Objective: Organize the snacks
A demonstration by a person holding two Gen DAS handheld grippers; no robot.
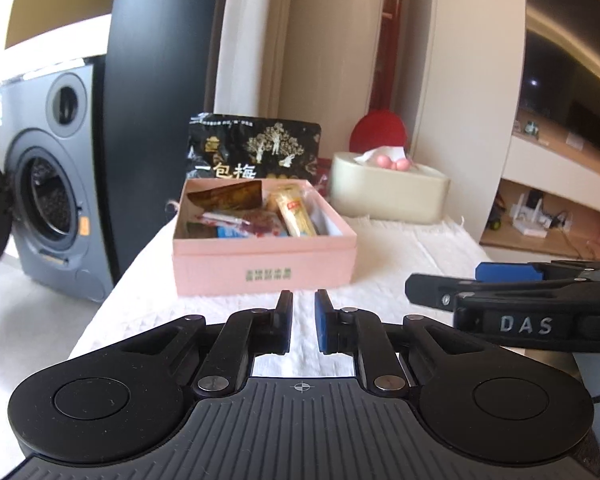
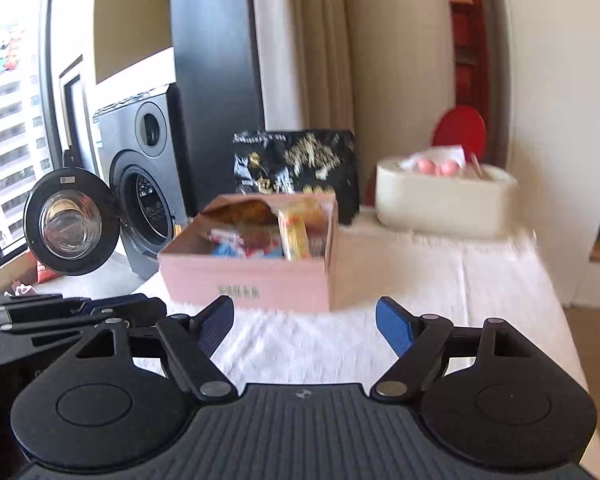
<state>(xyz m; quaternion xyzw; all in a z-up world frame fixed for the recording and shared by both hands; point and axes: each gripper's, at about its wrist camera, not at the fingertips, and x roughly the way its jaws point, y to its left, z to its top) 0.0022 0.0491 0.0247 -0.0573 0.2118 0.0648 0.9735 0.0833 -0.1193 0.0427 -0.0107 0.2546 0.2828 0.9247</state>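
A pink open box (image 1: 260, 266) (image 2: 244, 280) sits on a white cloth and holds several wrapped snacks, among them a yellow packet (image 1: 296, 212) (image 2: 296, 234) and a brown packet (image 1: 228, 196). A large black snack bag (image 1: 256, 148) (image 2: 300, 164) stands upright right behind the box. My left gripper (image 1: 304, 300) is nearly shut with a narrow gap, empty, just in front of the box. My right gripper (image 2: 306, 312) is open and empty, in front of the box; it also shows in the left wrist view (image 1: 460, 284) at the right.
A cream tissue box (image 1: 388, 192) (image 2: 444, 200) with pink balls on top stands at the back right of the table. A grey washing machine (image 1: 52, 184) (image 2: 144, 184) with its door (image 2: 68, 222) open stands left. The table edge runs along the left and right.
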